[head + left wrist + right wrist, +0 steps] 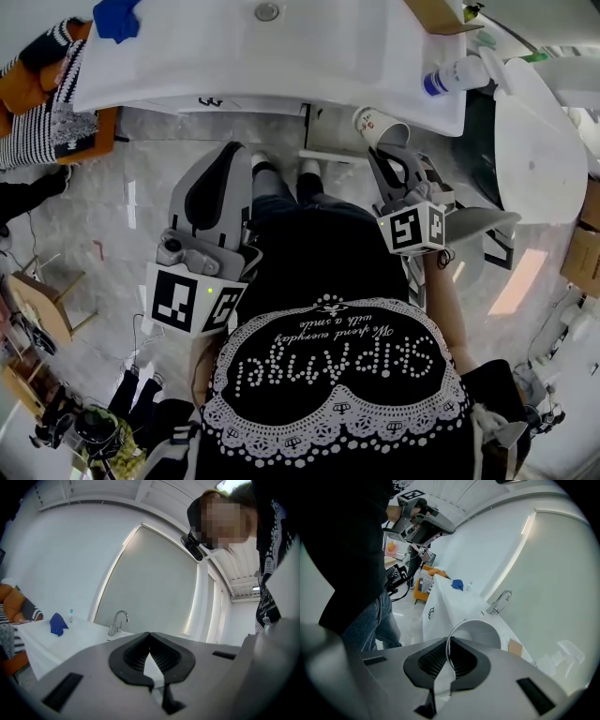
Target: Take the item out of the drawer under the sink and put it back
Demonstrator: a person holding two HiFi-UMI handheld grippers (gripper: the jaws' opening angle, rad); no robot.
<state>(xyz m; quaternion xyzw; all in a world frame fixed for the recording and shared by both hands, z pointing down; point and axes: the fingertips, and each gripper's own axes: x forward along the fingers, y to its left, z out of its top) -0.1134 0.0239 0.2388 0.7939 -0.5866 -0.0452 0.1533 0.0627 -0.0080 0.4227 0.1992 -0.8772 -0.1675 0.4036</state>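
White sink bench (356,66) ahead of me, my left gripper (149,641) w/ jaws together & empty, my right gripper (447,645) w/ jaws pinched on rim of paper cup (483,632), held in air by bench's front edge.

The white paper cup (380,127) with reddish print, apparently empty, hangs tilted, its rim pinched in the right hand-held gripper (449,651).
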